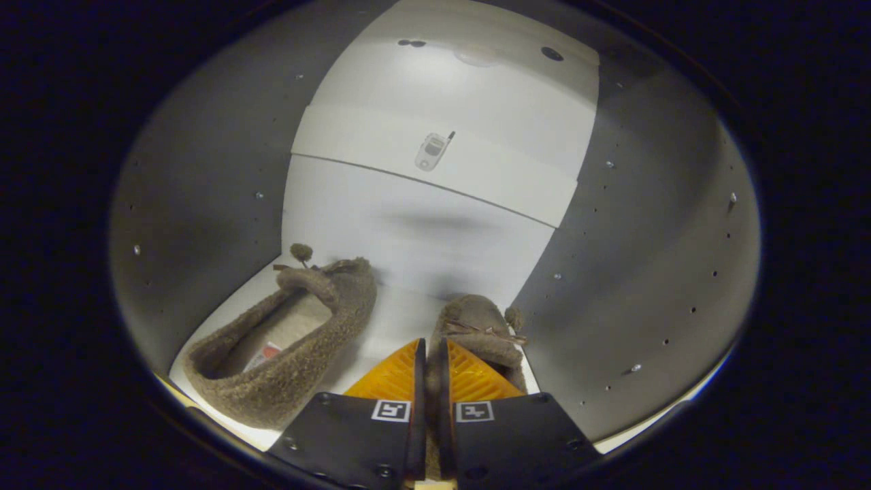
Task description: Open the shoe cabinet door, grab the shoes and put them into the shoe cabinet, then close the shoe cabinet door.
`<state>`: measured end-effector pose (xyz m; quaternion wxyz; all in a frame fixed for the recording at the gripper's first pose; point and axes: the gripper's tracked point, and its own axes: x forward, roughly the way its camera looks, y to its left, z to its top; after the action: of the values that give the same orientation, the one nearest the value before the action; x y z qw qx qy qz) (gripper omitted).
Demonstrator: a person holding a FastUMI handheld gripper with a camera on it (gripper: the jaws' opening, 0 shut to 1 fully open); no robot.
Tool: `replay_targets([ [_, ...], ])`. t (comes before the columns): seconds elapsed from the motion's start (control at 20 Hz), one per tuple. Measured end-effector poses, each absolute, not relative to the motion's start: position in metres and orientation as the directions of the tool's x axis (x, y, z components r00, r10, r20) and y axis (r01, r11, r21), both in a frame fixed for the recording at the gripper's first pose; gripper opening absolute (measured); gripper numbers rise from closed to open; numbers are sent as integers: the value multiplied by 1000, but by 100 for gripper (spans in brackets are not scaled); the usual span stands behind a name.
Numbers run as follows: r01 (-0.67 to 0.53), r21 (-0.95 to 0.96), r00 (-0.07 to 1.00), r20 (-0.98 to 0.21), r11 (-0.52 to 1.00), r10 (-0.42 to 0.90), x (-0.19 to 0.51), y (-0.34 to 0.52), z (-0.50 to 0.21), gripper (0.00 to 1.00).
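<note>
Inside the cabinet (653,224) now, the gripper (431,354) points at the back panel (422,231), its fingers (393,374) drawn nearly together with just a thin slit between them. They look clamped on the right shoe (480,327) — a strip of its fuzzy brown rim runs down through the slit, and its toe pokes out just beyond the fingertips, close against the right side wall. A small pom-pom and a bow sit on top of that toe.

The left shoe (292,347) lies on the white shelf (398,320) beside the fingers, apart from them, angled with its toe toward the back panel and its heel toward the opening. Its pale lining shows, with a small tag inside — too small to make out. It carries a pom-pom of its own at the toe.

The grey side walls are dotted with rows of peg holes. Higher on the back panel, a white band crosses it, bearing a small phone-shaped sticker (433,151).
</note>
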<state>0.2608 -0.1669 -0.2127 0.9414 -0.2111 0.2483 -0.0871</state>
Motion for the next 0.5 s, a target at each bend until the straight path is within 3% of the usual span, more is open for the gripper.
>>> replay_targets([
  [0.3, 83, -420, 878, -398, 903, -266, 234, -168, -188, 22],
  [0.5, 115, -408, 890, -362, 906, -276, 199, -164, -165, 22],
])
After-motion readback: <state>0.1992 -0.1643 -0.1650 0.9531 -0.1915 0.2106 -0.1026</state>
